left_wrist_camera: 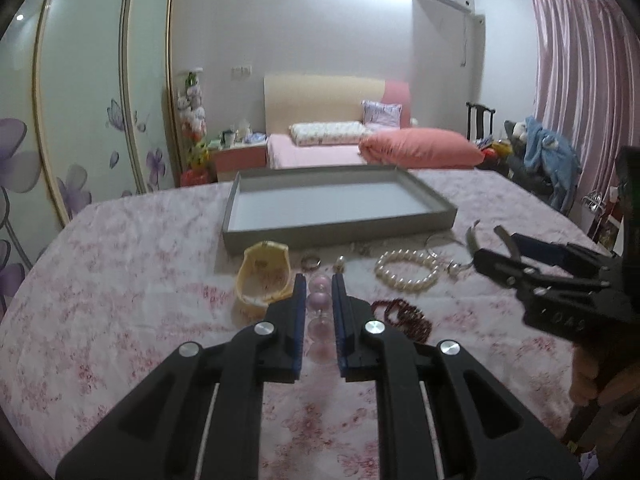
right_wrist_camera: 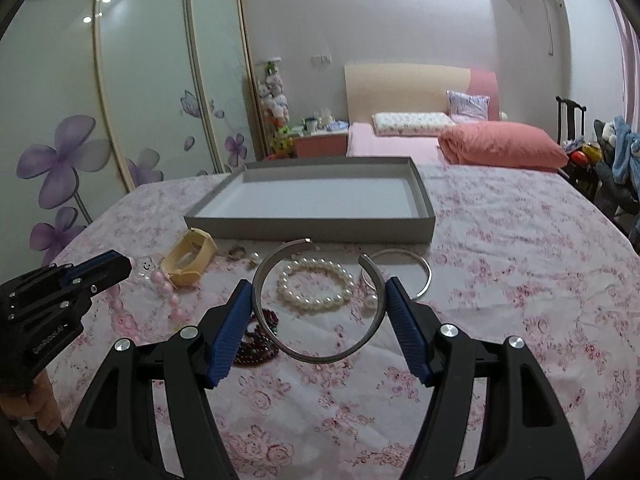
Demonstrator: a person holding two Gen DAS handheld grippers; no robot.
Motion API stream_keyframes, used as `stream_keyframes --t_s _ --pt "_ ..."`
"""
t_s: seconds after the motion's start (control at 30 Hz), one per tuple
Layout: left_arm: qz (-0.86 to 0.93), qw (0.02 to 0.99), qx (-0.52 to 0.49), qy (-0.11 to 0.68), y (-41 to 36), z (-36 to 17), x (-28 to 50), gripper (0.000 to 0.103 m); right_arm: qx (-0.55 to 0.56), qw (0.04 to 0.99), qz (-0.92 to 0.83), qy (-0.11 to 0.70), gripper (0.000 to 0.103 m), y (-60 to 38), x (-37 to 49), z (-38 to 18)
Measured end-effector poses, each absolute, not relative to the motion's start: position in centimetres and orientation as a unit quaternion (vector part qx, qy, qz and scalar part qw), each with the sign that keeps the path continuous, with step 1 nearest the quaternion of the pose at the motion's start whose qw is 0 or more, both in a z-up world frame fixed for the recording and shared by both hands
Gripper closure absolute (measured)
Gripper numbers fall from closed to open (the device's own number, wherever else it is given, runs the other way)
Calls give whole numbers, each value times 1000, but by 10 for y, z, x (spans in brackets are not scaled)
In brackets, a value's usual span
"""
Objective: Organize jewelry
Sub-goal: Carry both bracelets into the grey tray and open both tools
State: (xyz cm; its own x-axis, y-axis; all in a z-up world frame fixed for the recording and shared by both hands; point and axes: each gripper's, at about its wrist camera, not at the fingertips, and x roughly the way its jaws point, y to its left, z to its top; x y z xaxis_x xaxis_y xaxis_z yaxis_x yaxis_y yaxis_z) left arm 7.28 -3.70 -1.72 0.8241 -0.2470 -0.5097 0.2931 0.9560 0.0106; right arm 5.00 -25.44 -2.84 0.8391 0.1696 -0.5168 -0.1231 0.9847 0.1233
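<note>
Right gripper (right_wrist_camera: 320,312) partly open, its blue pads pressed on the outer edges of a silver cuff bangle (right_wrist_camera: 316,300), held above the table (right_wrist_camera: 520,280). Left gripper (left_wrist_camera: 319,304) nearly closed around the pink bead strand (left_wrist_camera: 318,300); firm hold cannot be told. Grey tray (right_wrist_camera: 312,230) empty just behind the jewelry; pearl bracelet (right_wrist_camera: 316,286) and dark red beads (right_wrist_camera: 260,340) lie under the bangle. Risk: the smooth, springy cuff could slip or flex out of the pads and drop short of the tray.
</note>
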Motion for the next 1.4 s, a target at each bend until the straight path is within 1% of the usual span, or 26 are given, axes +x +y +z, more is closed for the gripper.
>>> stream_keyframes --t_s 0.33,0.83,1.1,1.27,1.4 --pt "-137 964 23 225 -30 0 64 90 23 974 79 210 36 -243 38 -16" --pt "-113 977 43 174 -36 32 79 90 19 988 56 142 35 -243 45 12" --pt "-104 981 41 157 -42 56 118 90 16 993 43 106 35 -251 74 29" --pt "-97 982 36 159 -49 67 158 90 22 993 27 115 35 -259 109 26" --pt "-93 981 34 169 -56 65 188 90 46 989 22 137 35 -269 145 22"
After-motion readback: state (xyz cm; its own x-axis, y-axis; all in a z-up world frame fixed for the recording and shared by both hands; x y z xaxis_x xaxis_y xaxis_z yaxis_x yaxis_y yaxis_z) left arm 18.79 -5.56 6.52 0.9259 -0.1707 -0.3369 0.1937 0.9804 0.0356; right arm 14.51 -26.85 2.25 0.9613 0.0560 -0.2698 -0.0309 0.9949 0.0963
